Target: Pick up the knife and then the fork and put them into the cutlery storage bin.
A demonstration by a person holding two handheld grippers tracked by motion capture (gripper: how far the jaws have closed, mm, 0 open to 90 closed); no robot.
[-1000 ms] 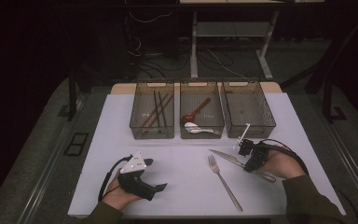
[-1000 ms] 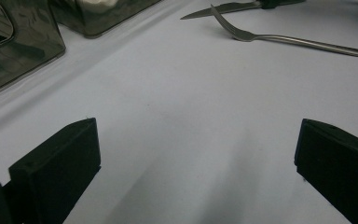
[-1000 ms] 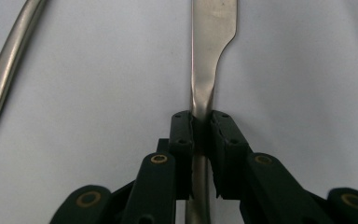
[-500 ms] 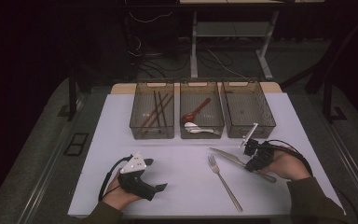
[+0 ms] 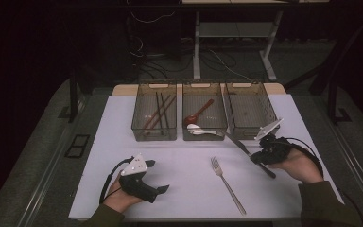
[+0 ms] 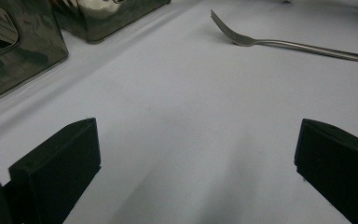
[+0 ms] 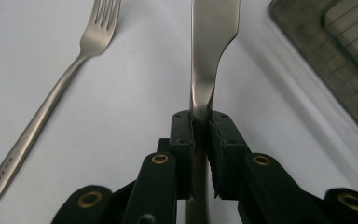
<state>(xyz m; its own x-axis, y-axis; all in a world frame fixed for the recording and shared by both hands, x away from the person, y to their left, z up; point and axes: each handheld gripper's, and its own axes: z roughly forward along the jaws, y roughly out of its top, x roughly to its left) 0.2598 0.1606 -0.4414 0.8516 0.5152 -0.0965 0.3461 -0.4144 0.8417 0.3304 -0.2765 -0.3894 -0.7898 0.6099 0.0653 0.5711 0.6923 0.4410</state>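
My right gripper (image 5: 256, 158) (image 7: 200, 125) is shut on a steel table knife (image 5: 238, 144) (image 7: 213, 42), pinched on edge between the pads. The knife hangs a little above the white mat, its blade pointing toward the trays and its handle trailing back under the hand. A steel fork (image 5: 227, 182) (image 7: 51, 107) (image 6: 289, 45) lies flat on the mat left of the knife. My left gripper (image 5: 157, 176) (image 6: 196, 163) rests near the mat's front left, open wide, with only bare mat between its jaws.
Three clear trays stand in a row at the back of the white mat (image 5: 184, 156). The left tray (image 5: 154, 138) holds chopsticks (image 5: 158, 113), the middle tray (image 5: 204, 138) a red spoon (image 5: 198, 113) and a white spoon (image 5: 201, 130). Nothing lies in the right tray (image 5: 250, 85).
My right gripper has lifted the knife off the mat and carried it right and back, toward the right tray. The left gripper and the fork have not moved.
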